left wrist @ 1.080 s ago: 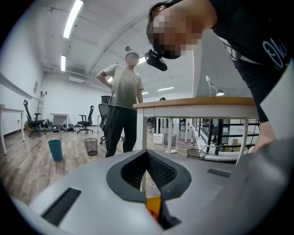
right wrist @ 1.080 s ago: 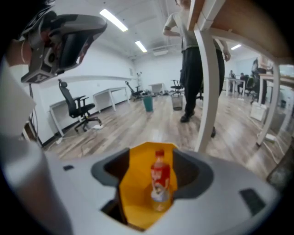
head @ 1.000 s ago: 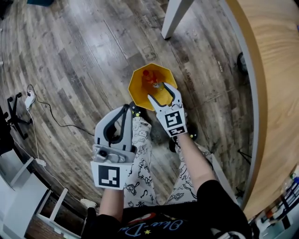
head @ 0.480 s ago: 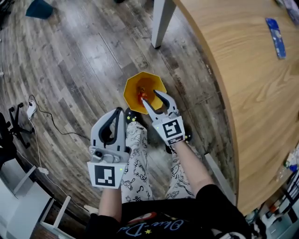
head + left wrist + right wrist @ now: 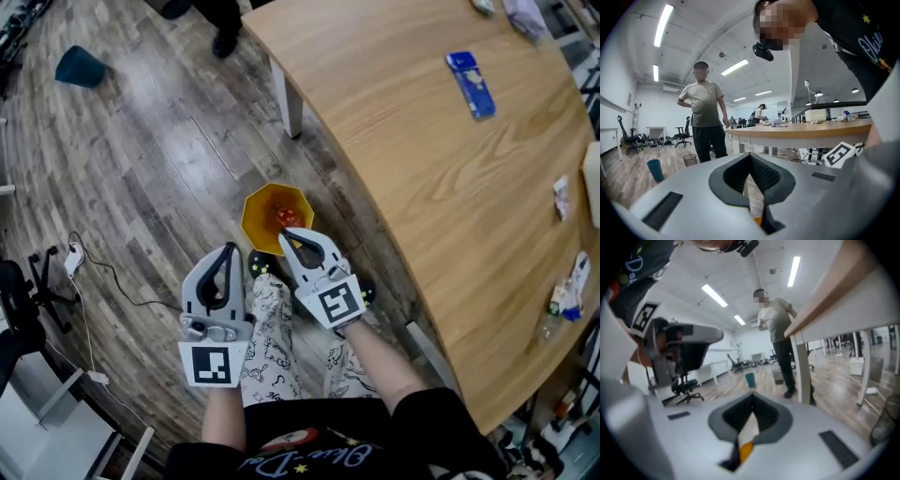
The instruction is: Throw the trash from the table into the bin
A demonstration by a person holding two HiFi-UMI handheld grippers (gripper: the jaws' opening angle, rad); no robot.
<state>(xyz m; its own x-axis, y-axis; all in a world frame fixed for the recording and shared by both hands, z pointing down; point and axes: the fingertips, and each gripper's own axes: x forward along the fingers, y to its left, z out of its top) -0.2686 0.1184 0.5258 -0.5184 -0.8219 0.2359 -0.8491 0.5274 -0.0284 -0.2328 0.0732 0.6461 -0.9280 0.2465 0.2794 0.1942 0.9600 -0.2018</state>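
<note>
The yellow bin (image 5: 272, 217) stands on the wood floor beside the table, with red trash (image 5: 285, 217) lying inside it. My right gripper (image 5: 289, 236) hangs above the bin's near rim; its jaws have just been closing and now meet, with nothing between them. To its left, my left gripper (image 5: 228, 249) is shut and empty over the floor. On the wooden table (image 5: 394, 169) lie a blue packet (image 5: 469, 82), a small white wrapper (image 5: 561, 197) and crumpled plastic (image 5: 565, 296). In the gripper views, the tips of the left gripper (image 5: 750, 155) and the right gripper (image 5: 751, 398) touch.
A person (image 5: 704, 112) stands by the table's far end, with their feet (image 5: 211, 19) at the top of the head view. A table leg (image 5: 286, 98) is beyond the bin. A teal bin (image 5: 80, 66), a cable (image 5: 103, 267) and a chair (image 5: 19, 319) are at left.
Both grippers have risen away from the bin, the right one more. The right jaws, open over the bin before, are now shut. More of the table has come into view.
</note>
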